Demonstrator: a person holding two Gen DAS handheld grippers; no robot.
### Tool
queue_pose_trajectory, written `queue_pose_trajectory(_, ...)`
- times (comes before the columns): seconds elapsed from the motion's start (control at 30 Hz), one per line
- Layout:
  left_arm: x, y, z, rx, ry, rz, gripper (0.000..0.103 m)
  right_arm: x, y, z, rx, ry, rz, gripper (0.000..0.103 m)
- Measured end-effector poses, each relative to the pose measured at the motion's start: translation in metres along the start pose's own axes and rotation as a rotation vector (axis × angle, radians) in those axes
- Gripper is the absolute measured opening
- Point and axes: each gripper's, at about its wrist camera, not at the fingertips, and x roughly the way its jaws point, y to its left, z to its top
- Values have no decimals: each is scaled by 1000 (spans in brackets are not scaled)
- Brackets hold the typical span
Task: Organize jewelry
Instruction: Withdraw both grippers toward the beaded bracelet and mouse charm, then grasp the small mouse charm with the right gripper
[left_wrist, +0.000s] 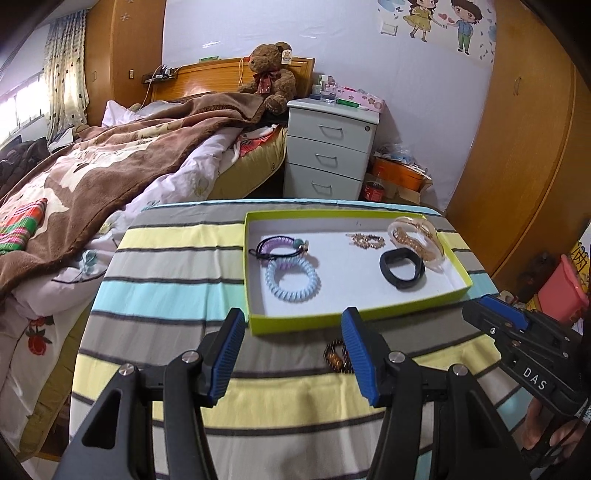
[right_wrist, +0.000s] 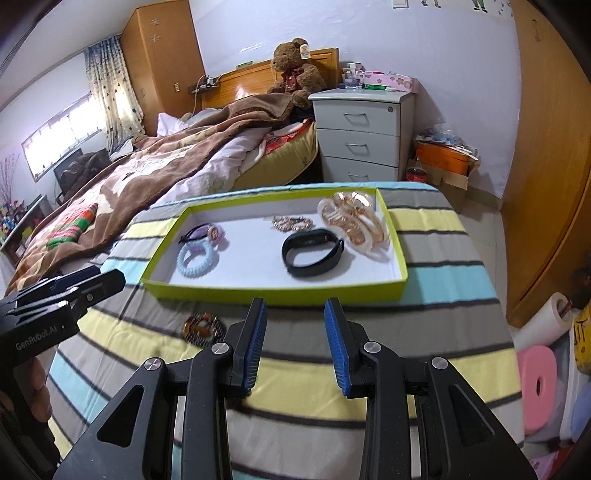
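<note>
1. Left wrist view. Left gripper (left_wrist: 293, 319) hangs wide apart and empty above the striped cloth (left_wrist: 166, 295). One brown bracelet (left_wrist: 338, 356) lies on the cloth, touching no tray wall, partly hidden behind the right-hand finger (left_wrist: 356, 350).
2. Tray (left_wrist: 258, 326) already holds a coil tie (left_wrist: 291, 280), a black band (left_wrist: 402, 266) and gold pieces (left_wrist: 417, 236).
3. Judgement: shift sideways to centre the bracelet between the fingers, lower, pinch its rim, lift over the tray wall.
4. Writing: "DAS" on the right gripper (left_wrist: 495, 312) body.
5. Right wrist view. Right gripper (right_wrist: 295, 314) open at moderate width, empty. Bracelet (right_wrist: 203, 328) sits left of it, near the tray (right_wrist: 277, 295).
6. Writing: "GenRobot.AI" on the left gripper (right_wrist: 88, 284); its opening cannot be judged in this view.
</note>
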Motion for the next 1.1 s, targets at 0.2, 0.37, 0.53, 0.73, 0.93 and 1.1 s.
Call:
queue_pose_trajectory(0.2,-8,10,-18,-25,10,-6,57,3,11,-21,-14,33,66,44)
queue_pose_trajectory(0.37,-13,17,-29,-47,17,-17,57,17,28,-33,-70,78,78,44)
queue_pose_trajectory(0.53,-14,25,-36,-66,28,-16,57,27,36,-40,-93,115,87,44)
queue_pose_trajectory(0.73,-14,29,-41,-71,34,-17,58,38,41,-47,-116,154,71,44)
queue_pose_trajectory(0.93,-13,32,-42,-77,40,-18,58,40,50,-49,-174,155,33,44)
queue_pose_trajectory(1.1,-13,32,-43,-82,45,-19,58,40,53,-52,-204,150,4,44)
